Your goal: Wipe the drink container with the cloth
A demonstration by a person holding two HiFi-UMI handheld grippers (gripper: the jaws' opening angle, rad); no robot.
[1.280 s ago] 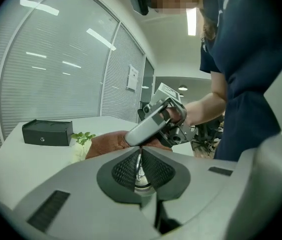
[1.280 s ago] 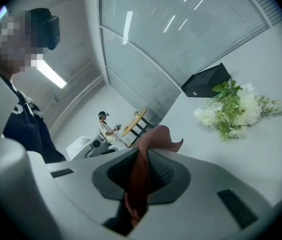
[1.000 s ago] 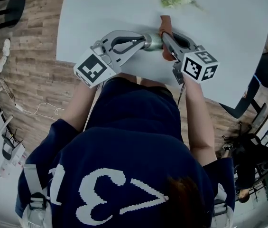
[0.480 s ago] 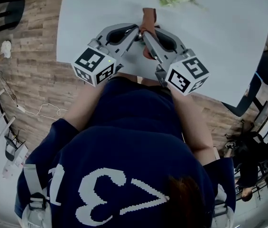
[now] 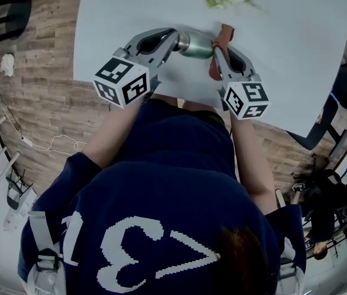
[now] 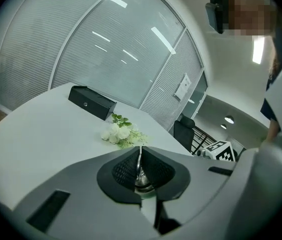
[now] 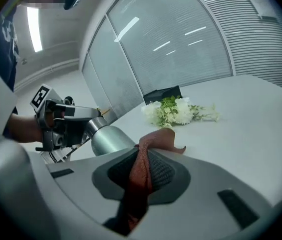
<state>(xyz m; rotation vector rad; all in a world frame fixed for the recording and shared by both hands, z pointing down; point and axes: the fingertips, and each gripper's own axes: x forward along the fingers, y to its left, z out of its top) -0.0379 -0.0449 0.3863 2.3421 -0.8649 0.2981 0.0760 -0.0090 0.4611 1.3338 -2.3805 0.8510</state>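
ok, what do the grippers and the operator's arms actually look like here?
Both alike: the left gripper and right gripper are light grey moulded shells with black ribbed pads and a white cube with black square markers at the rear. No cables on them show. The person wears a dark blue short-sleeved shirt with white print.
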